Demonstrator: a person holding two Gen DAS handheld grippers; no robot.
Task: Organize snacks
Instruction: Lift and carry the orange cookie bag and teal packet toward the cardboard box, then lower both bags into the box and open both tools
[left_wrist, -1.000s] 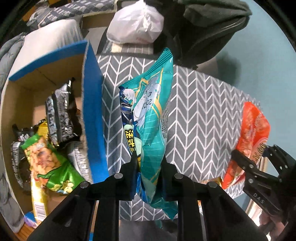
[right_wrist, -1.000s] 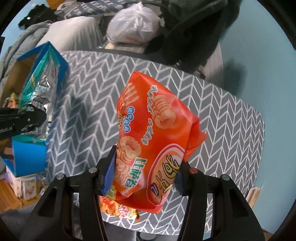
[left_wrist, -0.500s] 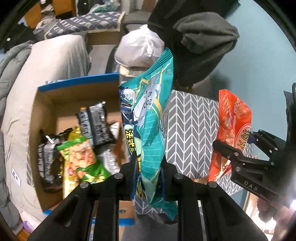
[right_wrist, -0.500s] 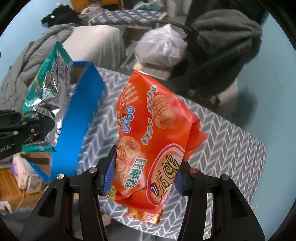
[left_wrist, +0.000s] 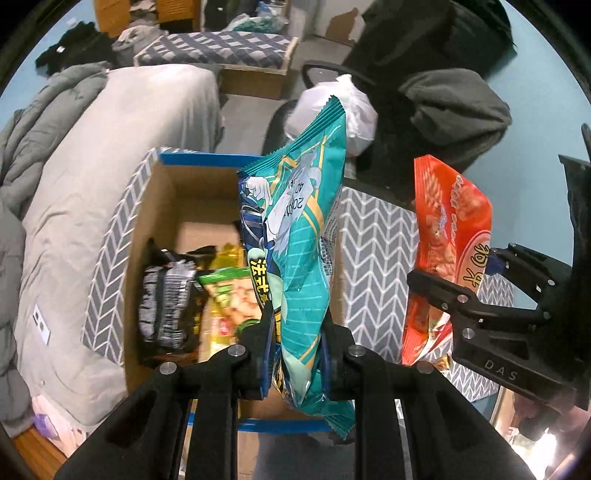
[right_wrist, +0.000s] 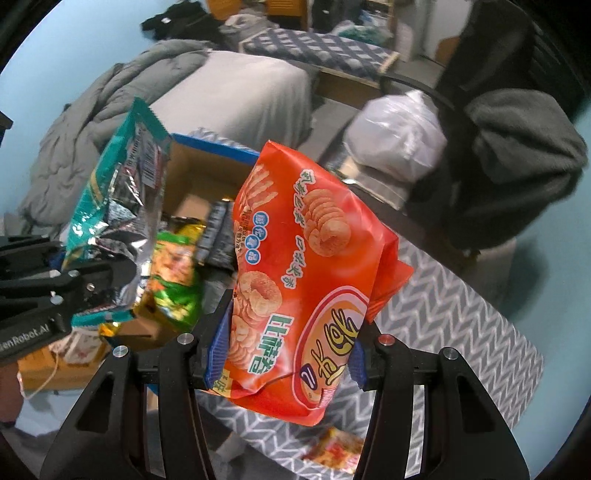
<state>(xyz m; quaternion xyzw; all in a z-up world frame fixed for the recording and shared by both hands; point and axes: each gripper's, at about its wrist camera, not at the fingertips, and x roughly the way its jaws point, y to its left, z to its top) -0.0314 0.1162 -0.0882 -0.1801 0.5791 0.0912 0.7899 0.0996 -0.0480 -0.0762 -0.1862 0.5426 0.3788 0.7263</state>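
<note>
The left gripper (left_wrist: 295, 332) is clamped on the lower part of a teal snack bag (left_wrist: 303, 236), which is held upright above the cardboard box (left_wrist: 173, 206), presumably so it can be dropped in. The right gripper (right_wrist: 284, 350) is closed on an orange snack bag (right_wrist: 306, 280), carried just beside the box over the chevron-patterned tabletop (right_wrist: 461, 314). Several packets (left_wrist: 166, 299) already lie inside the box; bare floor is left at its far end. Its blue rim (left_wrist: 210, 159) must be cleared. One small packet (right_wrist: 332, 448) remains on the tabletop.
</note>
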